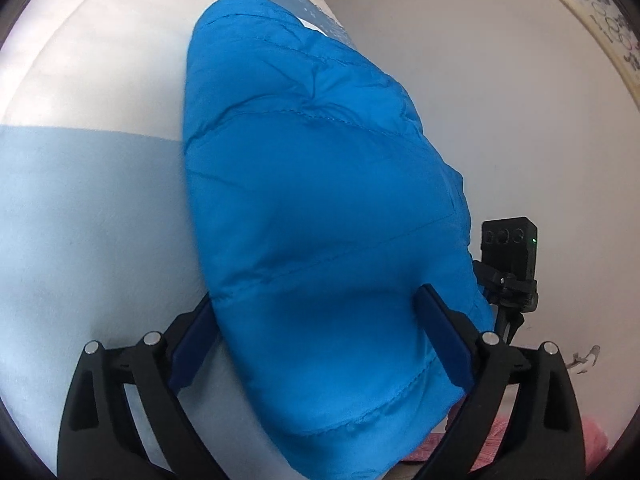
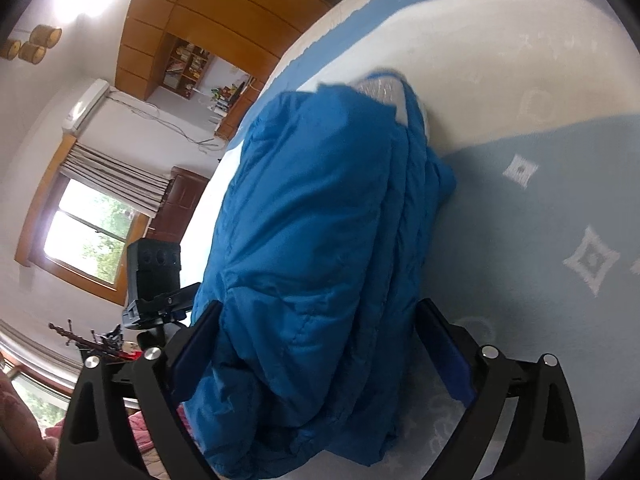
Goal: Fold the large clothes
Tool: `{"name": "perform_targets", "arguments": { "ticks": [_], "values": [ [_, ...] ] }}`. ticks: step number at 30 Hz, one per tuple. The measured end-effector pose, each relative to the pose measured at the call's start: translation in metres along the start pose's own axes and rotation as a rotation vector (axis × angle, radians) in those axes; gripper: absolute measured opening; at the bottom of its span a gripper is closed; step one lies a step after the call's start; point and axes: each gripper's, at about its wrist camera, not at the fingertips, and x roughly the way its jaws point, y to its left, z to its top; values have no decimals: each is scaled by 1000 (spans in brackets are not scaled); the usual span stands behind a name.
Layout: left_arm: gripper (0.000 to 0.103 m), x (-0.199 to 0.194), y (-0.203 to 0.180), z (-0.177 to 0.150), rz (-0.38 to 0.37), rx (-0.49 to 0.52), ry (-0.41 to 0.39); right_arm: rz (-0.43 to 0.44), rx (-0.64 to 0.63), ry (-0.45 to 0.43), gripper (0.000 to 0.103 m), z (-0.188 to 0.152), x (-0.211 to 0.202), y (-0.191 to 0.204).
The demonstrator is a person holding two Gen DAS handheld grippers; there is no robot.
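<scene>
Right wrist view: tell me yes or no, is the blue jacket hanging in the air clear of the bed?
No: the folded blue jacket lies in a thick stack on the bed cover, with bare cover showing beside it.

blue jacket [image 1: 320, 200] btwn open left gripper [image 1: 316, 312] jaws

The blue quilted jacket [image 1: 320, 208] covers the tip of the left tool's [image 1: 320, 316] left finger, and the picture's bottom edge cuts off the jacket's lower hem. In the right wrist view the jacket [image 2: 320, 240] hides the bed [image 2: 540, 200] beneath it; shelf items [image 2: 188, 64] are too small to identify.
</scene>
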Motion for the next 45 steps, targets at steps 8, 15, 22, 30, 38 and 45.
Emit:
{"name": "perform_targets", "arguments": {
  "ticks": [8, 15, 22, 30, 38, 45],
  "values": [
    [99, 15, -10, 6, 10, 23, 11, 39, 4, 9, 99, -1, 10, -9],
    [97, 17, -17, 3, 19, 56, -22, 48, -25, 4, 99, -3, 15, -6],
    [81, 7, -22, -6, 36, 68, -81, 29, -93, -60, 78, -6, 18, 5],
    [63, -6, -46, -19, 46, 135, -160, 7, -153, -124, 59, -15, 5, 24],
    [62, -14, -61, -31, 48, 181, -195, -60, -252, -168, 57, -23, -6, 54],
    [62, -32, -78, -20, 78, 225, -277, -83, -352, -184, 57, -5, -6, 81]
  ]
}}
